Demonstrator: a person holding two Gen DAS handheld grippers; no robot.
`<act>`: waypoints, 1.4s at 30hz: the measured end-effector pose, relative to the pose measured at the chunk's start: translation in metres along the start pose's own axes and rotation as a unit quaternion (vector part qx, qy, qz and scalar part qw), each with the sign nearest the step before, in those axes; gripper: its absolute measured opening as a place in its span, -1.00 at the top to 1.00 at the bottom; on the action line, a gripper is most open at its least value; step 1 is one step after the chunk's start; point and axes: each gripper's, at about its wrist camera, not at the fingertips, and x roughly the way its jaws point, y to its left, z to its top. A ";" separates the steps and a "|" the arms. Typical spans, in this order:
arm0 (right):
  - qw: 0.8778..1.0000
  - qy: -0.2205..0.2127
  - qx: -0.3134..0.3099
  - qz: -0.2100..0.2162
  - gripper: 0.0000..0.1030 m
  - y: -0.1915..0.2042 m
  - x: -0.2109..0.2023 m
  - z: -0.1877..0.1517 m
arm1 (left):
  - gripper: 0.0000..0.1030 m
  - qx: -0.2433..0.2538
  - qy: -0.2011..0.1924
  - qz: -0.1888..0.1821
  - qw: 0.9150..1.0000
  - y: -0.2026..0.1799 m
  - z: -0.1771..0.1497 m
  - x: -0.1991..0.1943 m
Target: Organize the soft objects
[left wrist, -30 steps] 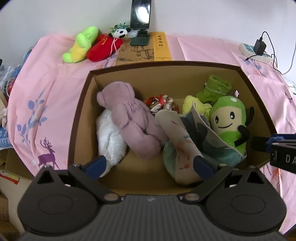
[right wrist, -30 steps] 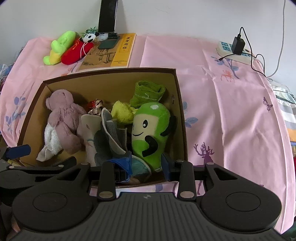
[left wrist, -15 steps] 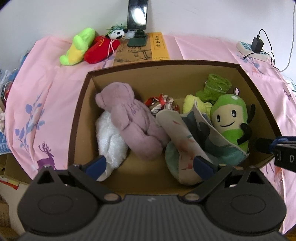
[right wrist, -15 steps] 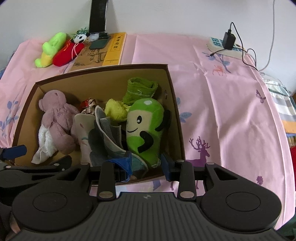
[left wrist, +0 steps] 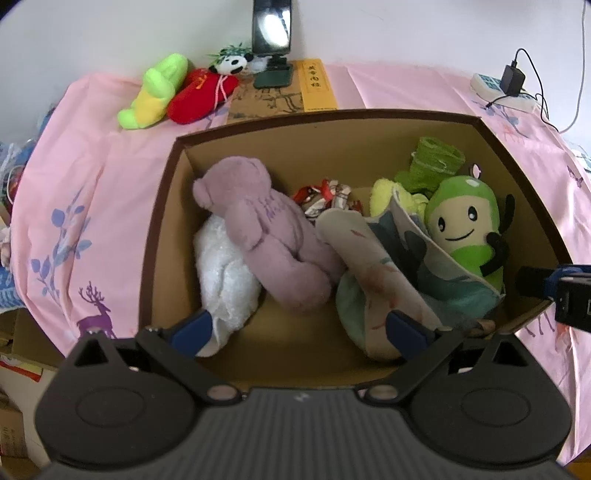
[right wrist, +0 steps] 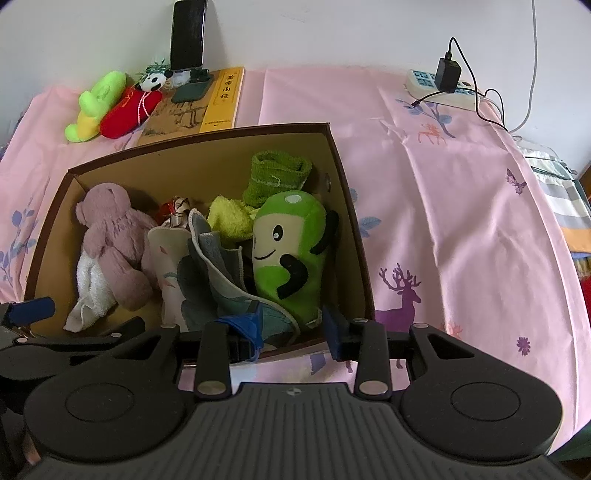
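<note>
A brown cardboard box (left wrist: pixel 162 206) (right wrist: pixel 354 236) on the pink bedspread holds a mauve teddy bear (left wrist: pixel 266 229) (right wrist: pixel 110 229), a white towel (left wrist: pixel 221 273), a patterned pillow (left wrist: pixel 380 269), a green smiling plush (left wrist: pixel 465 221) (right wrist: pixel 288 251), a green sock (right wrist: pixel 277 177) and a yellow-green cloth (right wrist: pixel 229 218). My left gripper (left wrist: pixel 299 328) is open and empty over the box's near edge. My right gripper (right wrist: pixel 291 325) is open and empty at the box's near right corner.
Behind the box lie a green-yellow plush (left wrist: pixel 155 92), a red plush (left wrist: pixel 199 96), a small panda (left wrist: pixel 232 62), a book (left wrist: pixel 284 96) and a phone on a stand (left wrist: pixel 271 26). A power strip with cable (right wrist: pixel 439 85) sits far right.
Both grippers have drawn back and up a little from the box, so the far plush toys and wall show lower in view. Nothing in the box has moved.
</note>
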 end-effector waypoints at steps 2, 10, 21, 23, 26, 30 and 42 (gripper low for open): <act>1.000 0.000 0.000 0.003 0.64 0.002 -0.001 0.000 | -0.91 -0.004 -0.003 0.004 1.000 0.003 0.000 -0.002; 1.000 -0.005 -0.016 0.005 0.64 0.014 -0.002 0.001 | -0.91 -0.013 -0.006 0.014 1.000 0.012 -0.001 -0.002; 1.000 0.007 -0.012 0.007 0.64 0.016 0.006 0.000 | -0.90 -0.007 -0.007 0.016 1.000 0.010 -0.002 0.002; 1.000 0.010 -0.010 0.006 0.64 0.016 0.008 0.000 | -0.90 -0.005 -0.005 0.014 1.000 0.009 -0.001 0.003; 1.000 0.014 -0.009 0.005 0.64 0.015 0.011 0.000 | -0.90 -0.001 -0.004 0.012 1.000 0.008 -0.001 0.005; 1.000 0.016 -0.008 0.006 0.63 0.014 0.013 0.000 | -0.91 0.000 -0.007 0.008 1.000 0.007 0.000 0.005; 1.000 0.022 -0.007 0.008 0.63 0.014 0.020 0.000 | -0.91 -0.007 0.000 0.010 1.000 0.010 0.001 0.013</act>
